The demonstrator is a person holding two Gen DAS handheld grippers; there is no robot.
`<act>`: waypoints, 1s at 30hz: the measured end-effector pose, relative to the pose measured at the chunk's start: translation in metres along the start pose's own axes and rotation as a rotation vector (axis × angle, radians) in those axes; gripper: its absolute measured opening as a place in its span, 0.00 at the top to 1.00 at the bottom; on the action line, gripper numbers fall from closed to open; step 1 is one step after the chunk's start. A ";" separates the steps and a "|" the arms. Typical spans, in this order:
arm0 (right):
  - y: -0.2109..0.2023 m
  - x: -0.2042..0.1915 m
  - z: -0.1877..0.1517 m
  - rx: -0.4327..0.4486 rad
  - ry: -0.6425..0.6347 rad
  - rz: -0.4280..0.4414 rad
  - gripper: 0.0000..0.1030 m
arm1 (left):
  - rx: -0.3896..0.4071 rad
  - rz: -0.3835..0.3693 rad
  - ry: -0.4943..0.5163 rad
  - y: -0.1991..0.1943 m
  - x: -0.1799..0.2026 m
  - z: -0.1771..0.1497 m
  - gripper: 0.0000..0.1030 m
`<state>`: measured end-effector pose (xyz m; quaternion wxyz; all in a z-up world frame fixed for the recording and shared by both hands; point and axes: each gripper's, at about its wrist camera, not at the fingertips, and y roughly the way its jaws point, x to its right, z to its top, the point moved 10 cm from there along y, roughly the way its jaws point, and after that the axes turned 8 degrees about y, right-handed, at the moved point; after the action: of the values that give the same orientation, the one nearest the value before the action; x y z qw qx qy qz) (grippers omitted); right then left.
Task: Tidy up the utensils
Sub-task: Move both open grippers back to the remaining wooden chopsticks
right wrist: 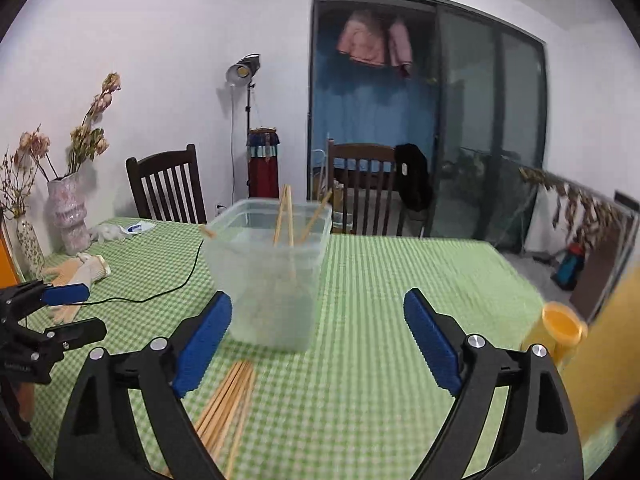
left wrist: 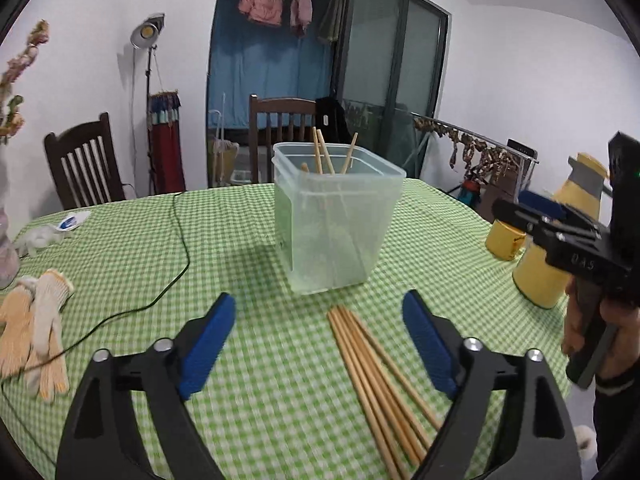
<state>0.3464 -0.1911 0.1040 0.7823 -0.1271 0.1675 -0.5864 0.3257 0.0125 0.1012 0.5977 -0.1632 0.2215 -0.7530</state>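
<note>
- The left wrist camera is sitting just behind the left gripper [left wrist: 319, 334], looking forward and somewhat down along its two fingers across the table [left wrist: 240, 240].
- It is facing the plastic tub [left wrist: 334, 220] head-on from close by, with the loose chopsticks [left wrist: 376, 376] lying just under the lens.
- The right wrist camera is riding behind the right gripper [right wrist: 318, 336], also tilting slightly down, looking at the tub [right wrist: 272, 276] from a little further right.
- Both views are sharing the tub, the chopsticks [right wrist: 228, 404], the gloves [left wrist: 36, 328] [right wrist: 80, 276] and the far chairs.
- Each is catching the other gripper at its edge, though the right view is probably too blurred for detail.
</note>
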 end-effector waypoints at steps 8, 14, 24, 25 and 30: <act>-0.028 -0.011 -0.074 -0.032 0.033 -0.010 0.16 | 0.003 0.025 -0.077 -0.021 0.011 -0.058 0.14; -0.037 -0.008 -0.119 -0.096 0.108 -0.011 0.16 | -0.040 0.045 -0.096 -0.017 0.020 -0.095 0.13; -0.064 -0.001 -0.152 -0.107 0.060 -0.045 0.16 | -0.077 0.065 -0.063 -0.024 0.038 -0.128 0.13; -0.066 0.000 -0.155 -0.111 0.058 -0.049 0.16 | -0.080 0.064 -0.063 -0.024 0.040 -0.131 0.13; -0.067 -0.002 -0.165 -0.134 0.048 -0.040 0.16 | -0.083 0.068 -0.061 -0.026 0.046 -0.142 0.13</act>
<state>0.2193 -0.2083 -0.0201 0.7559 -0.1683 0.2224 -0.5923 0.2209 -0.0076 -0.0062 0.6220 -0.2032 0.2394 -0.7173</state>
